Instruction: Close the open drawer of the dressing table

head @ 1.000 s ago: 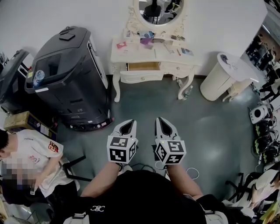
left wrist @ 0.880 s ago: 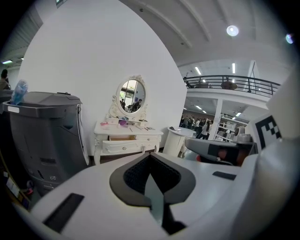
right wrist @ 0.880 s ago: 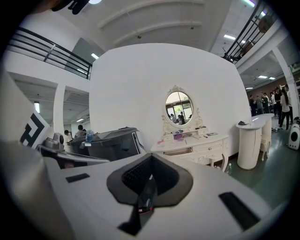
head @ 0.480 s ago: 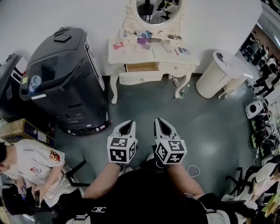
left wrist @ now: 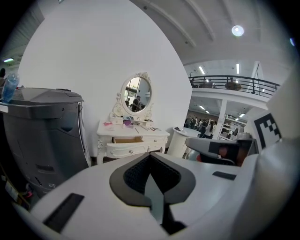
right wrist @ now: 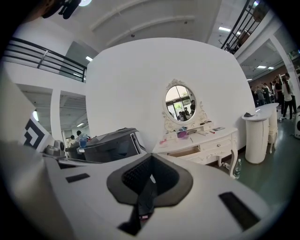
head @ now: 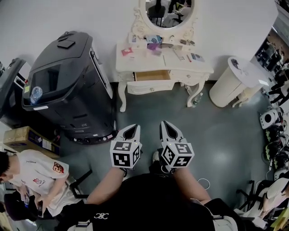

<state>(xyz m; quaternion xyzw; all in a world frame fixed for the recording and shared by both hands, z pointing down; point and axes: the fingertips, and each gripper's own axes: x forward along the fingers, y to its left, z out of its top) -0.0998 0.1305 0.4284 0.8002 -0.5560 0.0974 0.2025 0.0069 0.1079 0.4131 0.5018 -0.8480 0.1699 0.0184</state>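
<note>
Head view showed the open drawer (head: 151,76) pulled out of the left half of the dressing table (head: 205,71), which stood against the white wall at 12 o'clock from the person. The drawer front ran from 9 to 3 o'clock and had come out toward 6 o'clock, so closing it would call for a push straight toward 12. Its wooden inside looked bare.

Both tools were well apart from it, with a stretch of green floor between. The left tool (head: 131,131) had the drawer at about 1 o'clock, and the right tool (head: 169,130) had it at about 11 o'clock. The drawer lay almost on the midline between the 2, so neither was clearly nearer. Both pointed toward 12, side by side and near each other.

Left gripper view showed that tool with its tips together and nothing between them, and the drawer (left wrist: 126,139) small and a little left of centre. Right gripper view showed the same closed, empty state, with the drawer (right wrist: 185,152) right of centre.

My judgement was that the task was at the approach, with most of the way yet to cover.

On the surface lay small cosmetics and cards below an oval mirror (head: 169,11). A large dark machine (head: 67,85) stood at 10 o'clock, just beside the table's left leg. A white round stand (head: 235,79) stood at 2 o'clock.
</note>
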